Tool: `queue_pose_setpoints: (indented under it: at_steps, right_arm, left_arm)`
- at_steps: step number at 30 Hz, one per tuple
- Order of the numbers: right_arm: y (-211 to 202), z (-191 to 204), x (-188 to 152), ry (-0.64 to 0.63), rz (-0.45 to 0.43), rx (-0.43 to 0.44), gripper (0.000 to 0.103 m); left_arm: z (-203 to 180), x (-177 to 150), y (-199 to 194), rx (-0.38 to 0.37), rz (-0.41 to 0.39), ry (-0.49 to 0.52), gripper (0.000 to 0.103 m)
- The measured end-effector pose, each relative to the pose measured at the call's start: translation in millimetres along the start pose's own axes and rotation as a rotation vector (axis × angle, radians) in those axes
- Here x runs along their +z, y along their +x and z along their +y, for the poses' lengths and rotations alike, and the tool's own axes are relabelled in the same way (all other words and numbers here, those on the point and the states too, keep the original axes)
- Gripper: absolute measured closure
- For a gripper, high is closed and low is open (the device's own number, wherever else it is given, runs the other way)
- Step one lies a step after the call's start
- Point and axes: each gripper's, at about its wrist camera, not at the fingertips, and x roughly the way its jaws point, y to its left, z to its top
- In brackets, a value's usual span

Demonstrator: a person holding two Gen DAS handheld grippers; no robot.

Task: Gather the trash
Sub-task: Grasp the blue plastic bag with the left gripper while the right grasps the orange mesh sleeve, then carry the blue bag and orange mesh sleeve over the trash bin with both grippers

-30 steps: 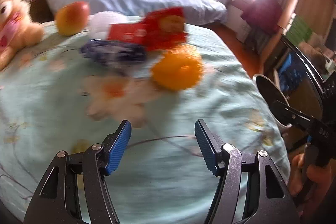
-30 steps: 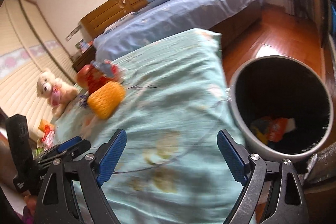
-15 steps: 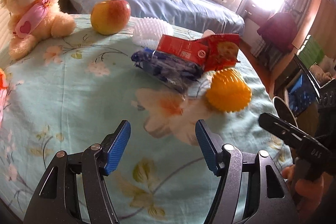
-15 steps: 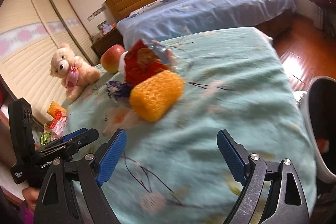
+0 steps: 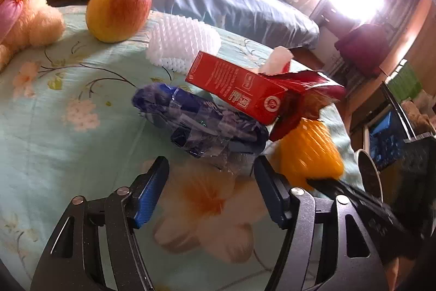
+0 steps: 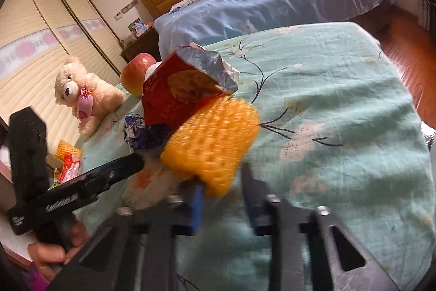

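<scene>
Presently my right gripper (image 6: 222,191), jaws narrowing, straddles the orange foam fruit net (image 6: 212,143) on the floral bedspread (image 6: 340,105); my left gripper (image 5: 211,191) gapes, empty. Next: clamp, lift.

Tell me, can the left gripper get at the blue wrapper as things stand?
Probably yes. The left gripper is open, and the blue wrapper lies just ahead of its fingertips with nothing between; only the red box leans over its far end.
</scene>
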Motion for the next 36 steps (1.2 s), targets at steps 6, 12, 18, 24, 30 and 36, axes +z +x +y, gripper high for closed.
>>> queue_pose_setpoints:
  at_steps: [6,12,18,24,30,36]
  right_arm:
    - [-12,-2,-7,0.001,-0.015,0.012,0.088]
    - [-28,1,-12,-0.007,-0.037,0.026,0.089]
    - [-50,7,-25,-0.022,-0.068,0.034,0.089]
    - [-76,5,-36,-0.046,-0.085,0.007,0.09]
    - [-104,-7,-37,-0.038,-0.136,-0.036,0.09]
    - [-113,-16,-42,0.007,-0.16,-0.036,0.09]
  left_arm:
    - [4,-2,2,-0.021,0.005,-0.02,0.095]
    - [16,-17,-25,-0.029,-0.03,-0.04,0.102]
    - [10,-41,-54,-0.037,-0.049,-0.039,0.102]
    - [-9,-62,-74,-0.078,-0.066,-0.021,0.102]
    - [-32,-74,-89,-0.103,-0.084,0.013,0.102]
    - [-49,-86,-101,-0.108,-0.096,0.051,0.102]
